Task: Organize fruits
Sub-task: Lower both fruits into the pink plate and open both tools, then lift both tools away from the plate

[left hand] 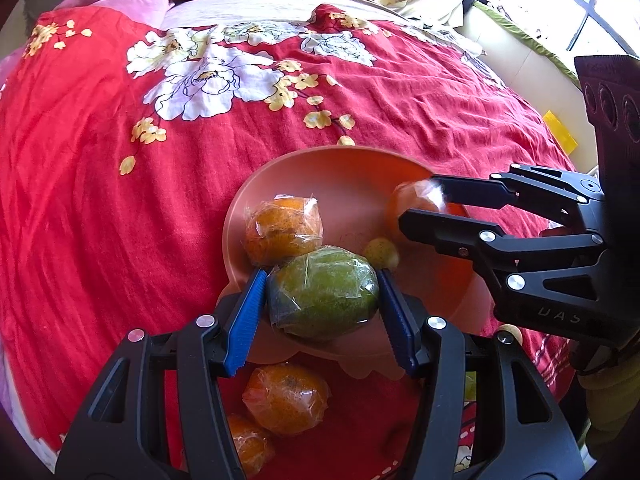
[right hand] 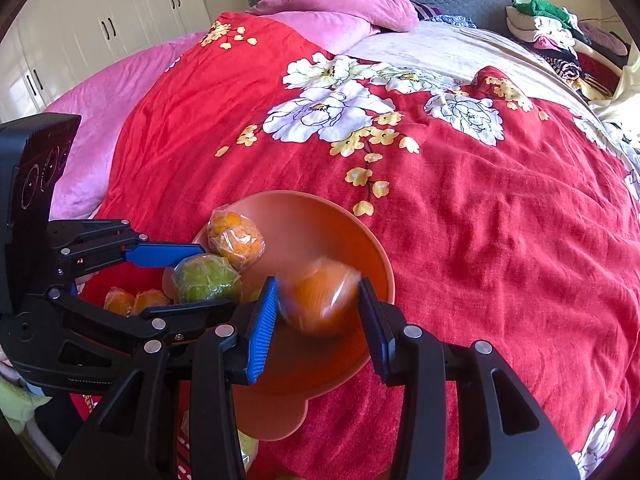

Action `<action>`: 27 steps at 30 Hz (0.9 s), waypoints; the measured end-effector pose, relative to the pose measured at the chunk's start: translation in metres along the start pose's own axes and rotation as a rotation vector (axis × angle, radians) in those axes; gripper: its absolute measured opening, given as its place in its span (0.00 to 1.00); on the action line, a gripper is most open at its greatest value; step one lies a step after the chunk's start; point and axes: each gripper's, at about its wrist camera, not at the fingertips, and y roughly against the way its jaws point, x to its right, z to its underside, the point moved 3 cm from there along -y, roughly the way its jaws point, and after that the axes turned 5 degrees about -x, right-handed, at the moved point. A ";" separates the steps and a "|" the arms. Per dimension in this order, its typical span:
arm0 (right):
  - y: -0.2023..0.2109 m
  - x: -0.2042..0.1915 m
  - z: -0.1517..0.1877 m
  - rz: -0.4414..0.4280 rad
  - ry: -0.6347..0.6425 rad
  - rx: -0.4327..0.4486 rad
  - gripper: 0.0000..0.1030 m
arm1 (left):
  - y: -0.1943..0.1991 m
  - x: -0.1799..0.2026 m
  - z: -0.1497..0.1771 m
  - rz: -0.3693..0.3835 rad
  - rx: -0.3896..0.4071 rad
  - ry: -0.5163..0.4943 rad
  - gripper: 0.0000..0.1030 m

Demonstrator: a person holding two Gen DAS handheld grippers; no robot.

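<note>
A salmon, flower-edged plate (left hand: 320, 160) (right hand: 340, 220) lies on the red bedspread. My left gripper (left hand: 322, 276) (right hand: 216, 276) is shut on a green fruit in plastic wrap (left hand: 324, 292) (right hand: 206, 280), held over the plate's near edge. My right gripper (right hand: 318, 292) (left hand: 418, 198) is shut on a wrapped orange (right hand: 318, 300) (left hand: 412, 204), blurred, over the plate's right side. Another wrapped orange (left hand: 284, 232) (right hand: 236, 244) and a small yellow-green fruit (left hand: 382, 252) rest on the plate. Two wrapped oranges (left hand: 286, 398) (right hand: 120, 302) lie on the bedspread below the plate.
The red floral bedspread (right hand: 480, 240) stretches far beyond the plate. Pink pillows (right hand: 340, 4) and a grey headboard stand at the back, a pile of clothes (right hand: 560, 36) at the back right. White wardrobe doors (right hand: 108, 12) are at the left.
</note>
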 end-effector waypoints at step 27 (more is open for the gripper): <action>0.049 -0.004 0.007 0.051 -0.036 0.098 0.55 | 0.023 -0.004 0.007 -0.006 0.042 0.034 0.52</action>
